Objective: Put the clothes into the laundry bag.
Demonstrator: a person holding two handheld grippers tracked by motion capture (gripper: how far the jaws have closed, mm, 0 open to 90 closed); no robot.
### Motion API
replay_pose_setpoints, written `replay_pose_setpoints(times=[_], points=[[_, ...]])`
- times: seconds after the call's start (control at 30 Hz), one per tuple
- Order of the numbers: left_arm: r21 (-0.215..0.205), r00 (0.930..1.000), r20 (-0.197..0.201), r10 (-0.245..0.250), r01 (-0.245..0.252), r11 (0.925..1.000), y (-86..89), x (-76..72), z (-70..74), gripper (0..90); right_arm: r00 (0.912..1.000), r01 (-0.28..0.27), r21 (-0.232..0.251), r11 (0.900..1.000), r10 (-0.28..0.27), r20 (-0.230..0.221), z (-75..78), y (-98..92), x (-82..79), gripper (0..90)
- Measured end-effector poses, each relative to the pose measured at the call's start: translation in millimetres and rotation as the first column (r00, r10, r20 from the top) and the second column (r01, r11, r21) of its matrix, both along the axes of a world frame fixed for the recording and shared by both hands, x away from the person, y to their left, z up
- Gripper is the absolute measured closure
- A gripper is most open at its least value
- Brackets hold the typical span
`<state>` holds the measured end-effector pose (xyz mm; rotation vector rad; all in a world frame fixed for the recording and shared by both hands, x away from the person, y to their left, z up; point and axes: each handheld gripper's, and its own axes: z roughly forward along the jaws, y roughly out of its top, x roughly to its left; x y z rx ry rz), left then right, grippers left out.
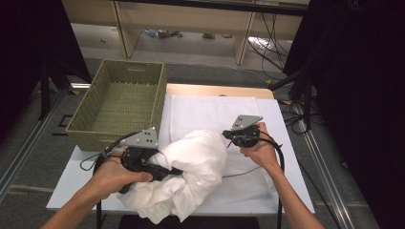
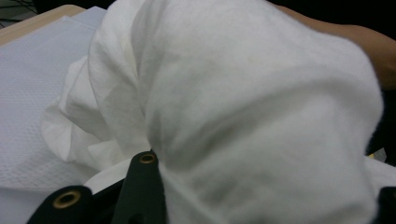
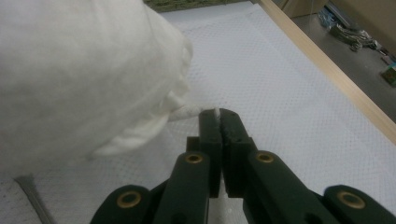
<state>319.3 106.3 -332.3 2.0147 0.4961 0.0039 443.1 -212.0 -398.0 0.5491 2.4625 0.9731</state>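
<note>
A bulky white cloth (image 1: pixel 196 162) lies bunched at the front middle of the table. My left gripper (image 1: pixel 175 171) comes in from the left with its jaws sunk into the bundle. In the left gripper view the cloth (image 2: pixel 243 107) fills the gap between the two black jaws, which are closed on a thick fold. My right gripper (image 1: pixel 230 136) sits at the cloth's right side. In the right gripper view its jaws (image 3: pixel 219 116) are shut on a thin corner of the cloth (image 3: pixel 79 70), low over the table cover.
A woven green basket (image 1: pixel 86 124) stands at the table's far left, with nothing inside it. A white dotted cover (image 1: pixel 215 109) is spread over the tabletop, and a wooden edge (image 1: pixel 219 89) shows at the back. Cables trail on the floor at the right.
</note>
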Motion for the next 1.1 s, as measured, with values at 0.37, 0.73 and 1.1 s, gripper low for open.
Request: replay_pose_setpoints(times=[0.37, 0.73, 1.1], points=[[-0.017, 0.9977, -0.001, -0.068, 0.068, 0.9975, -11.2, -6.5, 0.9, 62.6, 0.9994, 0.032, -0.001, 0.999, -0.032, -0.014, -1.9, -2.3, 2.4, 89.7], [-0.034, 0.9960, -0.010, -0.089, 0.088, 0.9955, -19.5, -8.9, 0.1, 62.5, 0.9995, 0.029, 0.013, 0.999, -0.029, 0.011, 3.4, -9.6, 5.3, 89.7], [0.228, 0.9986, 0.049, -0.022, 0.010, 0.9736, -40.1, 6.8, -53.6, 60.9, 0.9974, 0.019, 0.010, 1.000, -0.019, 0.070, 19.8, -3.5, -4.0, 90.0]])
